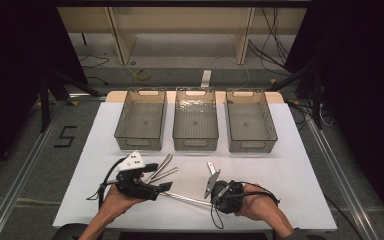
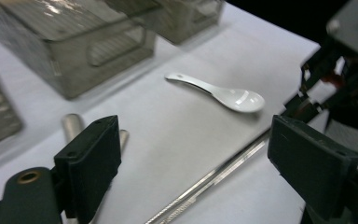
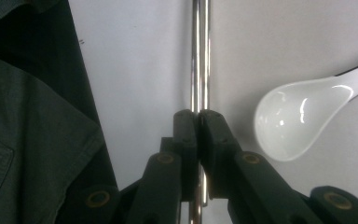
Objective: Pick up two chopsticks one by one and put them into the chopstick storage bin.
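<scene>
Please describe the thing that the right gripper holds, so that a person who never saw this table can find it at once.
Look at the white table, at the near edge in front of the three bins. Between the two hands lies a thin metal rod, clamped by the right gripper. Unlike the white spoon beside it, it is straight, shiny and steel.

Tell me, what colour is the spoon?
The spoon is plain glossy white. It shows best in the right gripper view.
</scene>
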Motion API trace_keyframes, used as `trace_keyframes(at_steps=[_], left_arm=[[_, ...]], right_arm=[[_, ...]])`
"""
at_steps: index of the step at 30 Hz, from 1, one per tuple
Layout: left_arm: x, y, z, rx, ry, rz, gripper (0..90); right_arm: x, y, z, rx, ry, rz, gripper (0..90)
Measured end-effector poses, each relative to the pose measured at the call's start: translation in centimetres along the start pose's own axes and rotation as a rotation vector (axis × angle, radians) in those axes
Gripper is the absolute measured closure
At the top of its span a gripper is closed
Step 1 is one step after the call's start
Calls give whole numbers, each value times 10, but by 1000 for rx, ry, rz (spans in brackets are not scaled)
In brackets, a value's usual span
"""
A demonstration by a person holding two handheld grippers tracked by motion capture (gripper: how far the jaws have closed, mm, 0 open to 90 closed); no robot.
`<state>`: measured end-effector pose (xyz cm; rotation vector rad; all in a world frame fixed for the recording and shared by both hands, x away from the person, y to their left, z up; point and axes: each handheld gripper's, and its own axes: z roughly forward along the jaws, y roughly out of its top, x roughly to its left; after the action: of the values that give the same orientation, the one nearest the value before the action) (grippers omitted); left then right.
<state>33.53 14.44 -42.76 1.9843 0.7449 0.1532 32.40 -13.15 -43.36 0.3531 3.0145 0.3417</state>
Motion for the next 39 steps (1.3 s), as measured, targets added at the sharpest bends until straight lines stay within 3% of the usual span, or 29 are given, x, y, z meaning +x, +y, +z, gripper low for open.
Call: trace_keyframes(at_steps=[1,6,8,11,14,18,19,20,23,28,31,33,34,39], left_arm=[[0,0,0,0,0,0,172],[-12,0,29,128,-76,92,194],[-19,0,46,205,-97,171,210],[-21,0,56,230,-123,185,233],[-24,-1,67,284,-153,233,297],[-27,-3,74,302,-172,251,363],[-31,-4,80,323,-172,283,402],[-31,-4,80,323,-172,283,417],[-35,-5,86,339,-177,315,450],[-38,-4,88,335,-176,345,567],[-41,-3,89,342,-170,384,618],[-42,-3,89,336,-162,406,646],[-42,-1,88,334,-166,415,714],[-47,1,82,343,-183,481,774]], right_arm=[[0,0,0,0,0,0,856],[0,1,-6,-9,-8,1,856],[0,2,-8,-7,-12,-4,856],[1,3,-11,-4,-12,-16,856],[1,5,-15,-9,-19,-35,857],[1,6,-17,-12,-22,-29,857],[0,7,-18,-19,-30,-38,856],[1,7,-19,-21,-29,-21,856],[1,8,-21,-18,-31,-28,856],[1,8,-26,-27,-37,-48,856],[3,9,-27,-30,-39,-35,856],[3,9,-26,-35,-41,-49,856],[4,9,-26,-41,-38,-62,856],[5,9,-27,-46,-24,-79,855]])
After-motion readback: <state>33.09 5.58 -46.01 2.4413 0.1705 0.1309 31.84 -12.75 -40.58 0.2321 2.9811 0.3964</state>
